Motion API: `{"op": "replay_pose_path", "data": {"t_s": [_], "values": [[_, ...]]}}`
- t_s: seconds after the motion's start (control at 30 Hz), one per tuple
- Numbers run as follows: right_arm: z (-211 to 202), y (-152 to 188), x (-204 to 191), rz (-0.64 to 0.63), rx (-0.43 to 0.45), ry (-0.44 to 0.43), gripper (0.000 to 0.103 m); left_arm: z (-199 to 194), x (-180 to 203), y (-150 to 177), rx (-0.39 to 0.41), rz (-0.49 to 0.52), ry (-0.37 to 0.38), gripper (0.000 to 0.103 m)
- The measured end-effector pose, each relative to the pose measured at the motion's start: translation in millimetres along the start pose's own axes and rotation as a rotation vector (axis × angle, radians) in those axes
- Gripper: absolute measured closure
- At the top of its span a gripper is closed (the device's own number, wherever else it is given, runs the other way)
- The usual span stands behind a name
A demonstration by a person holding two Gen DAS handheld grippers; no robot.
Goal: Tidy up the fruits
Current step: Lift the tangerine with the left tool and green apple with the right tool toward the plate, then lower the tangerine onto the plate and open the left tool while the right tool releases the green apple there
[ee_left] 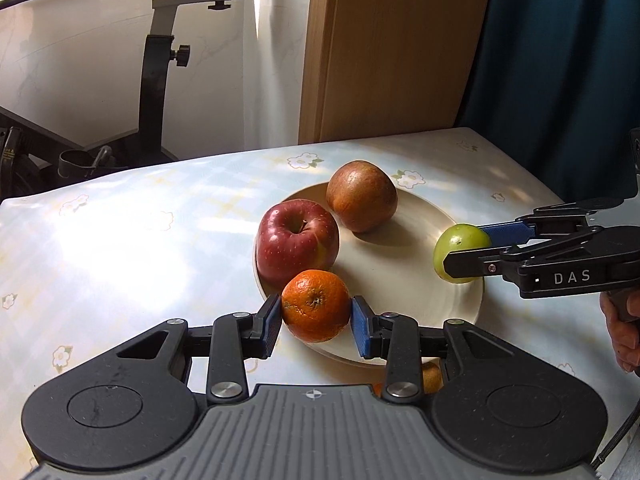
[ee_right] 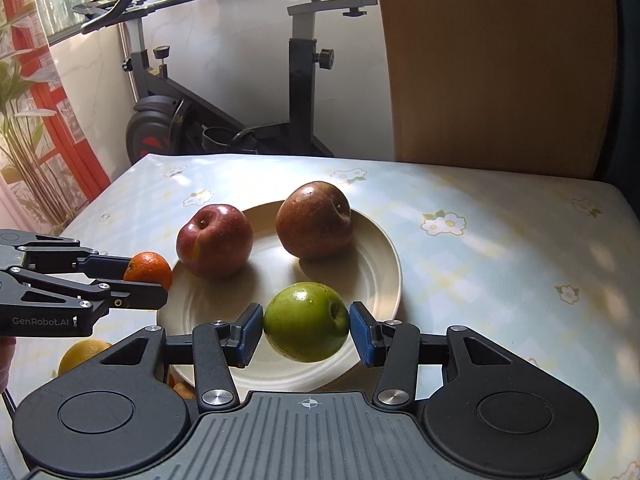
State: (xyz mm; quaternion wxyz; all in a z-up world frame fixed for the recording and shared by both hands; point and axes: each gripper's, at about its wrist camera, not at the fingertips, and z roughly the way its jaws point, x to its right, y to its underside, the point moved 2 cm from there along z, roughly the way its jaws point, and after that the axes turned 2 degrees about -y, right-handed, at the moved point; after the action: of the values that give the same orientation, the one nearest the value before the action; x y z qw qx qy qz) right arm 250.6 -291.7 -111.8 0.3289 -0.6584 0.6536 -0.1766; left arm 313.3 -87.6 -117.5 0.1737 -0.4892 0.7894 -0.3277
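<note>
Over a cream plate (ee_right: 384, 256) already bearing a red apple (ee_right: 215, 240) and a brownish fruit (ee_right: 314, 220), the left gripper (ee_left: 316, 318) clamps an orange (ee_left: 316, 306) while the right gripper (ee_right: 306, 328) clamps a green apple (ee_right: 306, 322).

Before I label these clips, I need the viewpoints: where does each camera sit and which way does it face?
Left wrist: on the left gripper, looking down along its fingers at the orange over the plate; a hand shows at right.
Right wrist: on the right gripper, looking down at the green apple; no hand clearly visible.
Shared: plate, both red apples, both held fruits, exercise bike.
</note>
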Motion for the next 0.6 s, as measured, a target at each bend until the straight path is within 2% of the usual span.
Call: {"op": "replay_pose_path", "data": {"t_s": [0.13,0.6], "values": [[7.7,-3.4,3.3,-0.027,-0.014,0.024,0.059,16.3,-4.8,0.5,-0.042,-0.013,-0.005,0.064],[31.6,-15.7,10.7,-0.106,-0.035,0.085,0.059,38.3,-6.4,-22.5,-0.023,0.046,-0.076,0.064]]}}
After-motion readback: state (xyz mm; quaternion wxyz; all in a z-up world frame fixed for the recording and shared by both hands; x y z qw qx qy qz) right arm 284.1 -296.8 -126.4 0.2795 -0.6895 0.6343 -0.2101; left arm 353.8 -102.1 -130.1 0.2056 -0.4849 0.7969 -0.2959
